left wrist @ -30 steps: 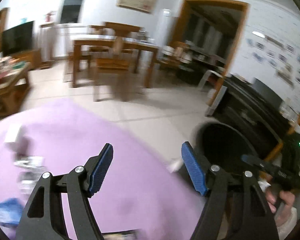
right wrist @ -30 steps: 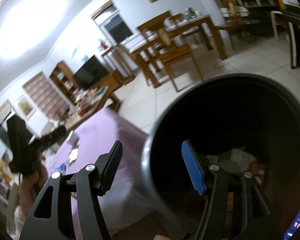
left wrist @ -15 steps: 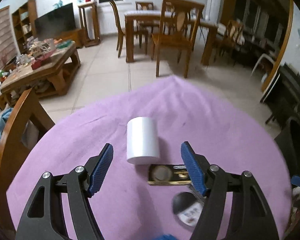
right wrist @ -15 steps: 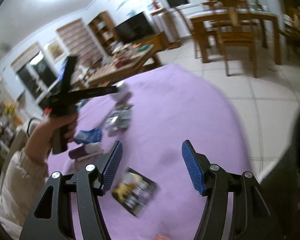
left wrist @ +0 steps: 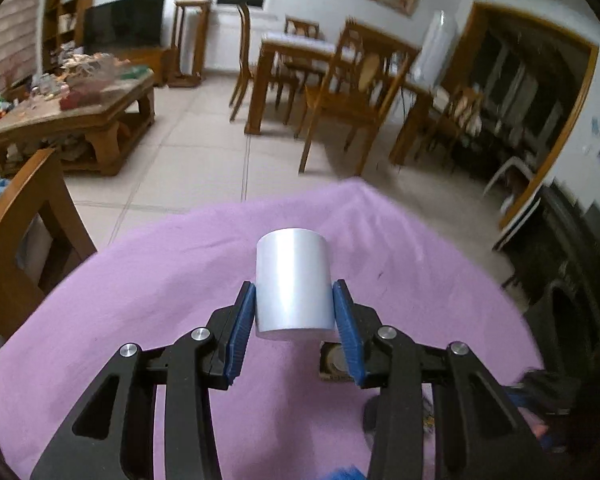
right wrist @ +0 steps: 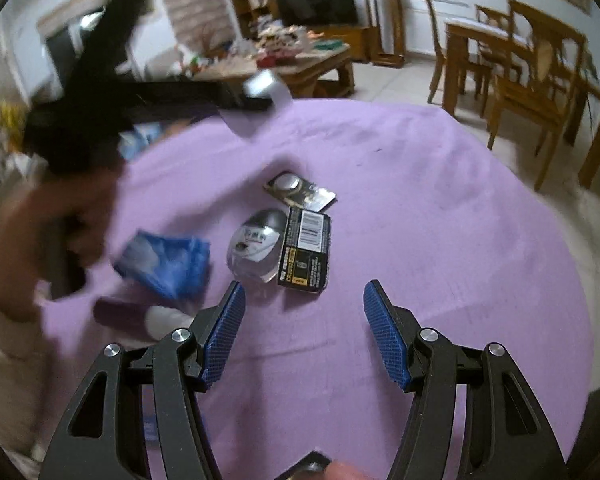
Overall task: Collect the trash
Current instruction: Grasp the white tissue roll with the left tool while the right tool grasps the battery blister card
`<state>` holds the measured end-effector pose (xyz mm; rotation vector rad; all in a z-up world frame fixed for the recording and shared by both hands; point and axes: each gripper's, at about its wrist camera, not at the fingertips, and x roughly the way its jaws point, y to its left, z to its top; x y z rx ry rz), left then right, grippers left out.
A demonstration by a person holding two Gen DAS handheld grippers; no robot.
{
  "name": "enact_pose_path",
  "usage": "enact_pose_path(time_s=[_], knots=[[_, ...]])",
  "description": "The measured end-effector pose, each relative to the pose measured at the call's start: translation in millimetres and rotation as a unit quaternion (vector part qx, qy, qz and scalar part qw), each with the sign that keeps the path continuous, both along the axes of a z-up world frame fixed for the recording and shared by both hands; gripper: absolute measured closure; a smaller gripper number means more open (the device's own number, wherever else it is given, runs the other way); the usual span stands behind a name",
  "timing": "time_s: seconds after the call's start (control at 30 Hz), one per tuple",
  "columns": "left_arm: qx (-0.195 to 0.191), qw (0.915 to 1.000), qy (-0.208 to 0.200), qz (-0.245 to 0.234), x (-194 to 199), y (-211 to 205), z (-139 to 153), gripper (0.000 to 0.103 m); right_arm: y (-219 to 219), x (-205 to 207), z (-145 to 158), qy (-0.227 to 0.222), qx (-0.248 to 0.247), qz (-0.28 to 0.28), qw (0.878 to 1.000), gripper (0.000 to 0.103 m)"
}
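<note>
My left gripper (left wrist: 294,320) is shut on a white cylindrical cup (left wrist: 293,280) and holds it over the purple tablecloth (left wrist: 140,300). The cup also shows in the right wrist view (right wrist: 266,86), blurred, in the left gripper. My right gripper (right wrist: 302,330) is open and empty above the cloth. Ahead of it lie a black battery card (right wrist: 306,252), a clear blister pack (right wrist: 256,248), a coin-cell pack (right wrist: 298,192), a blue wrapper (right wrist: 164,260) and a dark tube with a white cap (right wrist: 136,318).
A wooden chair (left wrist: 24,216) stands at the table's left. A black bin (left wrist: 572,320) stands off the table's right edge. A cluttered coffee table (left wrist: 72,116) and a dining set (left wrist: 332,80) stand beyond on the tiled floor.
My left gripper swung from the bin to the table and closed on the white cup. My right gripper swung from the bin to over the trash, still open.
</note>
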<state>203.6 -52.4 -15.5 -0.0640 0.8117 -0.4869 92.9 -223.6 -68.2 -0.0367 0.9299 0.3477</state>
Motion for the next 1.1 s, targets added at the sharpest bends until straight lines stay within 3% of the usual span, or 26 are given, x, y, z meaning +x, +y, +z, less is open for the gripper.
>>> enact_pose_path(time_s=[0.17,0.23,0.3,0.37,0.57,0.8,1.0,1.1], knots=[[-0.067,0.9969,-0.031,0.026,-41.8,23.1,17.7,0.064,23.4,16.9,-15.4,-0.009,-0.057,0.022,0.998,0.045],[-0.085,0.9953,-0.037,0.030,-52.5,24.8,16.8,0.064,26.4,23.1,-16.7,-0.015,-0.054,0.029,0.998,0.058],[-0.098,0.9940,-0.040,0.030,-64.2,26.9,11.3,0.064,29.2,30.4,-18.0,-0.013,-0.054,0.027,0.998,0.077],[-0.109,0.9930,-0.038,0.026,-68.8,28.0,6.1,0.064,26.6,32.1,-17.3,-0.009,-0.046,0.023,0.999,0.079],[-0.105,0.9940,-0.027,0.014,-69.9,25.0,-3.1,0.064,10.8,21.1,-4.8,-0.021,-0.019,0.009,1.000,0.101],[-0.104,0.9938,-0.039,0.001,-85.9,19.9,-4.6,0.064,-17.3,3.2,-3.1,-0.006,0.047,-0.016,0.999,0.101],[-0.111,0.9929,-0.042,-0.010,-98.2,15.3,-4.9,0.064,-52.8,-27.6,22.3,-0.011,0.143,-0.022,0.989,0.101],[-0.111,0.9926,-0.045,-0.022,-103.7,6.2,-1.9,0.064,-69.0,-51.9,41.0,-0.029,0.167,-0.023,0.985,0.101]])
